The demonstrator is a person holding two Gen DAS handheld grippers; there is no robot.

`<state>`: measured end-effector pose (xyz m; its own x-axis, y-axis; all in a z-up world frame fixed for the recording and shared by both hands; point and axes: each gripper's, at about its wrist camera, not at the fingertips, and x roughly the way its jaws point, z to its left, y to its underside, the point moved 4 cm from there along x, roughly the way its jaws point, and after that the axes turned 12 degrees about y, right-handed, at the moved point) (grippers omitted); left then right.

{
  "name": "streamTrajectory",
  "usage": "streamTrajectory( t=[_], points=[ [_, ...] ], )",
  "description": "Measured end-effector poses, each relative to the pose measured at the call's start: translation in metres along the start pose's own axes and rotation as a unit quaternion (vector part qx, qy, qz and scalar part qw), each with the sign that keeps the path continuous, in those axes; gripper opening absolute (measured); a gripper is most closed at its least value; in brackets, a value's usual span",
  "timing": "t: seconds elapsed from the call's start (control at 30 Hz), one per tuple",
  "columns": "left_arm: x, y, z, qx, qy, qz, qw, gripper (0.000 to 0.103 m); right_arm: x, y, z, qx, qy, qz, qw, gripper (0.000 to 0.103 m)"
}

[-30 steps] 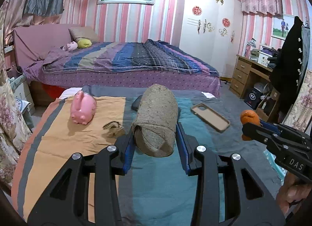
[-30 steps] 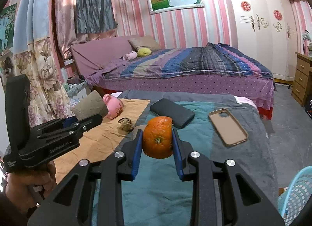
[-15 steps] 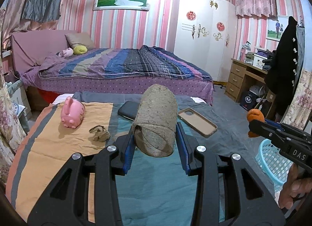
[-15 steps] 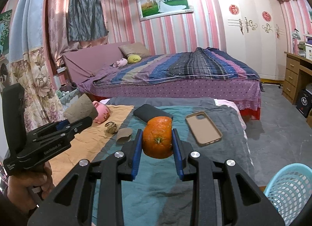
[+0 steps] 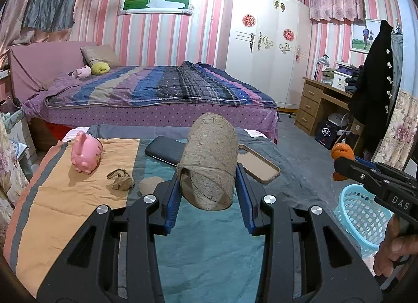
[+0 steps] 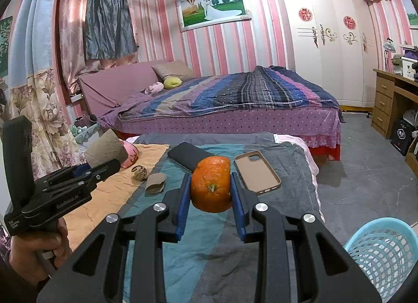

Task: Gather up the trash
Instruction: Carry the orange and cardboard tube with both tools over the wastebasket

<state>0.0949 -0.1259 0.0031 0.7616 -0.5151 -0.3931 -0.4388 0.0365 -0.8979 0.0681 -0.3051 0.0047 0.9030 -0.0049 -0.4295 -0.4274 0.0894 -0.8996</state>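
My left gripper [image 5: 207, 193] is shut on a grey-brown cardboard roll [image 5: 209, 161], held above the teal and orange cloth of a low bed [image 5: 65, 198]. My right gripper [image 6: 210, 193] is shut on an orange peel [image 6: 211, 188]. In the left wrist view the right gripper [image 5: 342, 164] and its orange peel [image 5: 341, 156] hang over a light blue mesh basket [image 5: 360, 214] at the right. In the right wrist view the left gripper [image 6: 104, 161] with the roll [image 6: 105, 148] is at the left, and the basket [image 6: 384, 250] is at the lower right. A crumpled brown scrap [image 5: 120, 178] and a flat cardboard piece [image 6: 155, 182] lie on the cloth.
A pink pig toy [image 5: 86, 155], a black phone [image 5: 164, 150] and a tan phone case [image 5: 258, 163] lie on the low bed. A large bed [image 5: 156, 93] stands behind it. White wardrobe [image 5: 266, 49], wooden desk [image 5: 318, 104] and grey floor [image 6: 365, 172] are to the right.
Both grippers have drawn back and rightward from the low bed with their loads still held. The blue basket has come into view at the right of both views.
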Motion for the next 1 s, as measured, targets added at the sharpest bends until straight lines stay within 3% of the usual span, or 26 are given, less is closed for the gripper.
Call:
streamTrajectory(
  t=[0.57, 1.0],
  points=[
    [0.005, 0.002, -0.013, 0.006, 0.018, 0.000, 0.9998, 0.038, -0.008, 0.002, -0.023, 0.007, 0.015, -0.001, 1.000, 0.030],
    [0.018, 0.006, -0.046, 0.021, 0.042, 0.005, 0.9989, 0.038, -0.024, 0.007, -0.053, 0.024, 0.047, -0.003, 0.999, 0.030]
  ],
)
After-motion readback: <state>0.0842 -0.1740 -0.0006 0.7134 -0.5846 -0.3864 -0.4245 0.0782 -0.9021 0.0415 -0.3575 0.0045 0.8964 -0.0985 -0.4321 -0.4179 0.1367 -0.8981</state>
